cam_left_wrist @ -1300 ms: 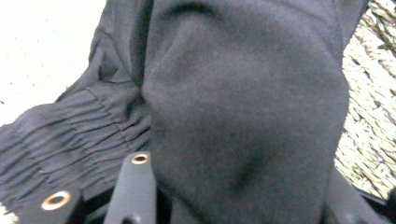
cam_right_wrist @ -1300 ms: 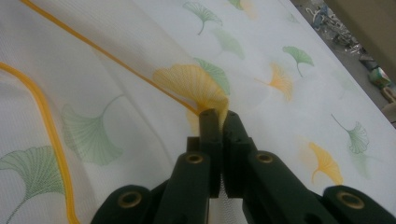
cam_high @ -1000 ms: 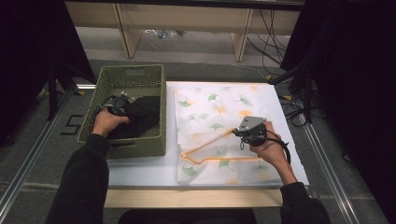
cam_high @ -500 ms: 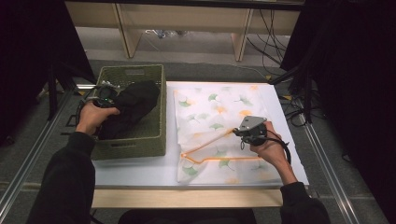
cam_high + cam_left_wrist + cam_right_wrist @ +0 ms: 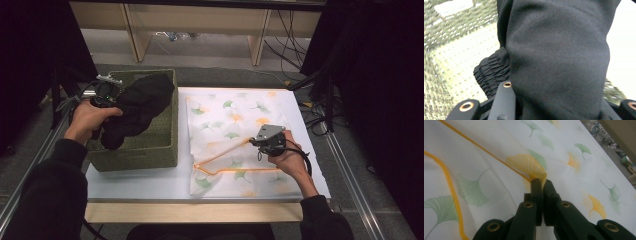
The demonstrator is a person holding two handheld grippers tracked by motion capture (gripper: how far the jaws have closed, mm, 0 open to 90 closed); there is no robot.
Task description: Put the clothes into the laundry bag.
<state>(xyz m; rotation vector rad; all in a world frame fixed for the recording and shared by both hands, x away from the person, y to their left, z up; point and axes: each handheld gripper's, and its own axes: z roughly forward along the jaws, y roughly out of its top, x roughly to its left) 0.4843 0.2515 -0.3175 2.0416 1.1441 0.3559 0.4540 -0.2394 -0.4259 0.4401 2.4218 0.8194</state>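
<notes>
Compared with a second ago, the left gripper (image 5: 106,92) has risen from low inside the green woven basket (image 5: 150,150) to its upper left corner, drawing the black garment (image 5: 137,107) up with it, so that the cloth now hangs from the basket's rim level down into it, where it earlier lay bunched on the basket floor. The right gripper (image 5: 270,140) and the white mesh bag (image 5: 235,115) printed with ginkgo leaves lie as they did before. In the left gripper view the jaws are clamped on the black garment (image 5: 559,57), which fills the gap between them and drapes over them, a gathered elastic hem showing at nine o'clock of the fold. In the right gripper view the right gripper (image 5: 541,183) has its jaws pressed together on a pinch of the mesh bag (image 5: 486,165), right at its orange edging. In the high view the basket sits at nine o'clock on the white table (image 5: 145,182), its right wall touching the bag's left edge; the bag lies flat at the centre, with the right gripper at four o'clock on it. The hanging garment hides most of the basket's inside from above, and in the left gripper view it blocks nearly everything ahead. Counted: one basket, one black garment, one mesh bag, two grippers.
</notes>
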